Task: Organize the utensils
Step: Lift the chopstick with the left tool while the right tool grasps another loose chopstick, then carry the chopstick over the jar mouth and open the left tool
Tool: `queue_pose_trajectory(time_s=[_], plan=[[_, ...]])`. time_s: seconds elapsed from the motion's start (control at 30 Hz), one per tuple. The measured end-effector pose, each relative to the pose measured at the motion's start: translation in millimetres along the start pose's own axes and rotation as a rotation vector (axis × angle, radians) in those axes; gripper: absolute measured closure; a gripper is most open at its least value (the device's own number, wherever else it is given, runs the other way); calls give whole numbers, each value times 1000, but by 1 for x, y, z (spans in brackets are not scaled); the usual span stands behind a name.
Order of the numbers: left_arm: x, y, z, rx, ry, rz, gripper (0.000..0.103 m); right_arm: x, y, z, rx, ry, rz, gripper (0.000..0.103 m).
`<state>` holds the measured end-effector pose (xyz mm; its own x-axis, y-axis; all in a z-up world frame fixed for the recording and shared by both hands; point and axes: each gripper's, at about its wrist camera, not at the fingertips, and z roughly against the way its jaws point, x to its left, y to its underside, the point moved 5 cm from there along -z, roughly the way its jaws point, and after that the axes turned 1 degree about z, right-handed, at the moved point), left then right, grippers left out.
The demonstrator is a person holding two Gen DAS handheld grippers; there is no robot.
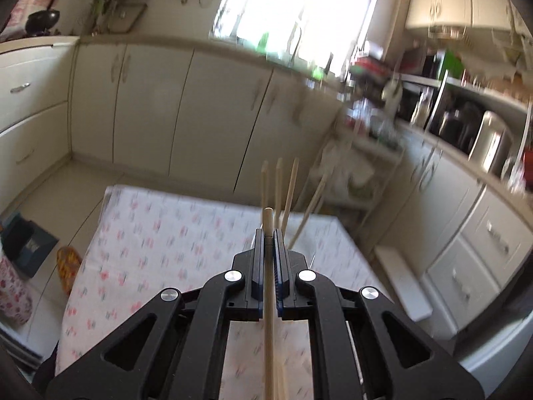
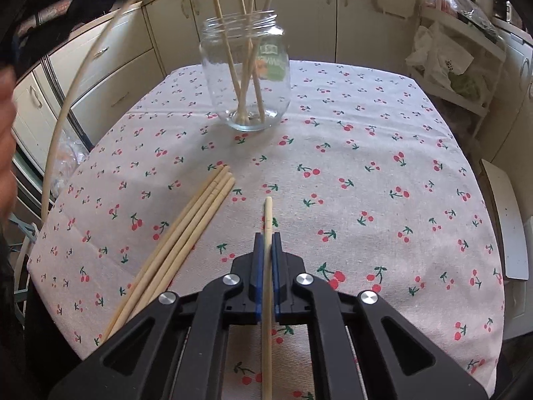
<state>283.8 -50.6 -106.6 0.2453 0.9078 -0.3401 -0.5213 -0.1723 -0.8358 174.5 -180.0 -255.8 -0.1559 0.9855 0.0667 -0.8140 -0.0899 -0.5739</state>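
Observation:
In the right wrist view a clear glass jar (image 2: 246, 73) stands on the cherry-print tablecloth (image 2: 366, 166) with several chopsticks upright in it. Several more chopsticks (image 2: 186, 240) lie bundled on the cloth, left of my right gripper (image 2: 267, 236). That gripper is shut on one chopstick (image 2: 267, 213), whose tip pokes out ahead just above the cloth. Another chopstick (image 2: 66, 100) arcs up the left edge toward a blurred dark shape. In the left wrist view my left gripper (image 1: 268, 233) is raised over the table, shut on a chopstick (image 1: 268, 333). Upright chopstick tops (image 1: 278, 180) show beyond it; the jar is hidden.
Cream cabinets (image 1: 150, 106) run behind the table. A wire shelf rack with bags (image 2: 449, 66) stands at the right, and a white board (image 2: 509, 226) leans by the table's right edge. A hand (image 2: 6, 133) shows at the left edge. A slipper (image 1: 68, 266) lies on the floor.

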Motion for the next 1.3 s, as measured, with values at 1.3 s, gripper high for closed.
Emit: queue_pose_trajectory(time_s=[1.3], plan=[[-47,-64,-77,-360,-118,-105,98,-7,-1,-1,-29,-81,-63,97]])
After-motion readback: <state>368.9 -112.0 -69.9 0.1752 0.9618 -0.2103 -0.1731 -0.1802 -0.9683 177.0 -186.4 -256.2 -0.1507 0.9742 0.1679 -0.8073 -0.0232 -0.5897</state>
